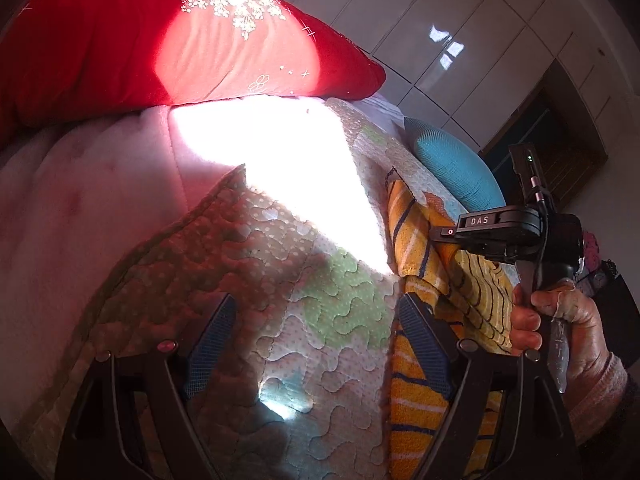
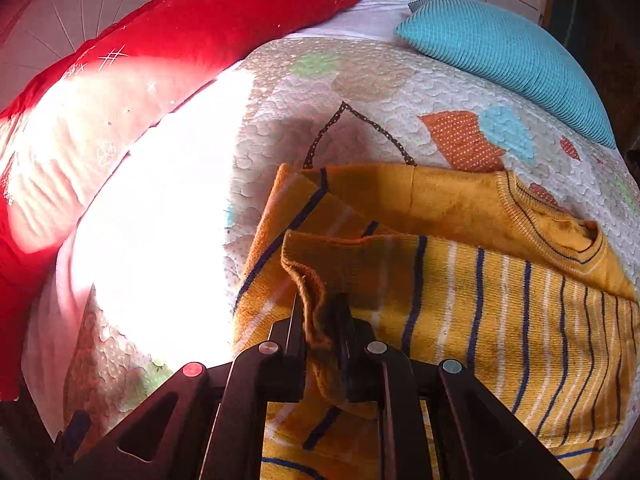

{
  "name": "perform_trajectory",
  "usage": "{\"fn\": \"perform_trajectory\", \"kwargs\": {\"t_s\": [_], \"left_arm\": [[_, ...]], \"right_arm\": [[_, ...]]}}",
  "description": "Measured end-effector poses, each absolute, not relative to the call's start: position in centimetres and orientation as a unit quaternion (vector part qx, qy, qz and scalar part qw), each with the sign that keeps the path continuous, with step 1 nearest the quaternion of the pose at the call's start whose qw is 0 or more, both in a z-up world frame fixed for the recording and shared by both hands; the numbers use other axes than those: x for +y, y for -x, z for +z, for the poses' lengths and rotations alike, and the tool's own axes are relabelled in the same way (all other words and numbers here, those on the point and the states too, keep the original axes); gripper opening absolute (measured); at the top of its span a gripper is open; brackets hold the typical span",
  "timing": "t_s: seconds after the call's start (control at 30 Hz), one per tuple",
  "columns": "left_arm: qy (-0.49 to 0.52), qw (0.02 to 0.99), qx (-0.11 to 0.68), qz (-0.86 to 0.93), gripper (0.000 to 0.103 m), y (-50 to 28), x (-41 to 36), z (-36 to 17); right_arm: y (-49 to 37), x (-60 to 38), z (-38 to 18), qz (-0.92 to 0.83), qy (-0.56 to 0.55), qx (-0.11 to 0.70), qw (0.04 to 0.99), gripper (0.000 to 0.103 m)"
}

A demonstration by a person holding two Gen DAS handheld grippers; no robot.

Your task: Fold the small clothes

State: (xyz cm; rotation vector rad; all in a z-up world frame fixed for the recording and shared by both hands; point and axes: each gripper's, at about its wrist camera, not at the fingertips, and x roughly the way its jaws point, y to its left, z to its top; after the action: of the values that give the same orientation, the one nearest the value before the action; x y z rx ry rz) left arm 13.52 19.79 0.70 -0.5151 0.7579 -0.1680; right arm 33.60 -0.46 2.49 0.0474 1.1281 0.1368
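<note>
Right tongs point(image 2: 320, 320) pinch a folded edge of the yellow striped sweater point(image 2: 500, 300), the cloth bunched and standing up between the two narrow-set fingers. Left tongs point(image 1: 316, 344) are spread wide with nothing between them, their blue-padded fingers point(image 1: 212, 344) poised over the quilted bedspread point(image 1: 280, 280); the right-hand pad sits just at the sweater's edge.

From the right wrist view the sweater lies on the bed with its ribbed collar point(image 2: 560, 224) toward the right and its plain yellow upper part farthest away. A striped section is folded over on top, navy and white lines running across it, and the gripped edge belongs to that folded layer. In the left wrist view the same garment shows as a yellow and orange strip along the right side, with a person's hand point(image 1: 556, 320) wrapped around the handle of the other tool above it.

A red pillow point(image 2: 200, 32) with white snowflake embroidery lies at the far left of the bed, and a teal ribbed cushion point(image 2: 508, 56) sits at the far right. Strong sunlight washes out a broad patch of the bedspread between the pillow and the sweater. White cabinet doors point(image 1: 460, 40) stand behind the bed.
</note>
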Motion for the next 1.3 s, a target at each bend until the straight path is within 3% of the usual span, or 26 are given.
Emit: {"fn": "perform_trajectory", "kwargs": {"t_s": [0.2,0.27,0.43,0.63,0.77,0.9,1.0,1.3], "left_arm": [[0.239,0.894,0.37,-0.082,0.083,-13.6,19.6,0.5],[0.234,0.894,0.373,-0.08,0.083,-13.6,19.5,0.4],[0.225,0.894,0.379,-0.084,0.083,-13.8,18.9,0.3],[0.205,0.898,0.378,-0.09,0.083,-13.6,18.0,0.3],[0.194,0.899,0.382,-0.096,0.083,-13.4,17.5,0.2],[0.186,0.897,0.389,-0.099,0.083,-13.6,16.8,-0.1],[0.184,0.896,0.389,-0.108,0.083,-13.5,15.9,-0.2],[0.255,0.84,0.418,-0.235,0.083,-9.8,13.0,-0.2]], "right_arm": [[-33.6,1.4,4.0,0.127,-0.037,0.522,0.843,0.044],[-32.9,1.6,4.8,0.129,-0.016,0.514,0.848,0.049],[-30.4,-1.4,5.3,0.123,-0.017,0.522,0.844,0.049],[-24.7,-11.0,2.9,0.085,-0.098,0.553,0.823,0.053],[-18.0,-19.8,3.2,0.025,-0.133,0.543,0.829,0.054],[-9.5,-27.7,5.2,-0.029,-0.161,0.508,0.846,0.065],[-3.8,-31.7,5.3,-0.052,-0.2,0.493,0.845,0.066],[3.0,-29.1,-0.7,0.062,-0.286,0.466,0.835,0.067]]}}
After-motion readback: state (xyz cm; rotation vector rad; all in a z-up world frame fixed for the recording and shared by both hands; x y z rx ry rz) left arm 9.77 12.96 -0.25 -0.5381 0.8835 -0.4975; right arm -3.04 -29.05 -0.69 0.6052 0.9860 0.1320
